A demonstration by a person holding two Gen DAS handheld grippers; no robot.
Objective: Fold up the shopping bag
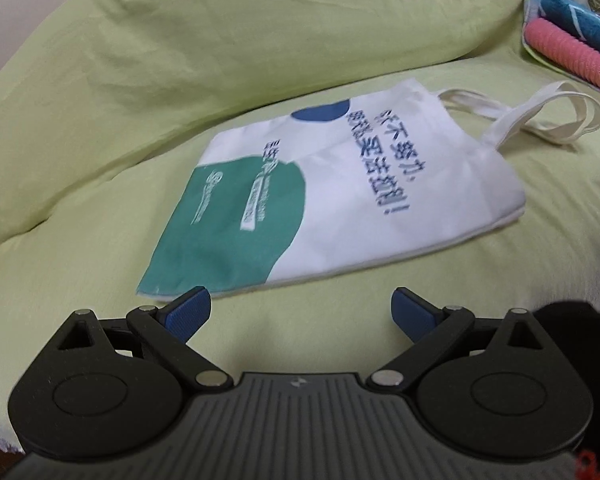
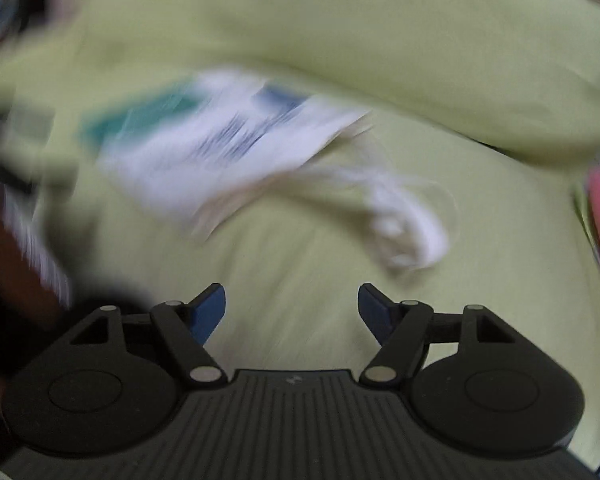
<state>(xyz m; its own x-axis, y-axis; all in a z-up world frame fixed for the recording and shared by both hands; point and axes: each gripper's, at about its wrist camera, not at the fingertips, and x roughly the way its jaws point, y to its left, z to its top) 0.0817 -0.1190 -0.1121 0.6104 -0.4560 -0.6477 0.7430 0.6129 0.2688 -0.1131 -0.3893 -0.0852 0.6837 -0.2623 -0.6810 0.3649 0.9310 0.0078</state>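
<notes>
Shopping bag (image 1: 332,184) lies flat and unfolded on the green sheet (image 1: 100,240), printed face up, handles (image 1: 540,116) trailing off its far end. Its green-printed bottom corner sits just ahead of the left gripper (image 1: 302,312), touching nothing. Left tongs released, jaws spread wide, nothing between them.

Right gripper (image 2: 292,308) also released and empty. Its view is badly smeared, so the bag (image 2: 228,148) reads only as a white streak ahead and to the left of its jaws, loose handles (image 2: 404,216) nearer, ahead and slightly right.

Risks, as judged:
- Sheet is soft and wrinkled; a low pinch at the corner could take sheet along with bag cloth.
- Grabbing one layer only would open the bag, not fold it.
- Handles lying loose could end up outside the fold.
- Fast right-side motion makes a missed edge likely.
</notes>
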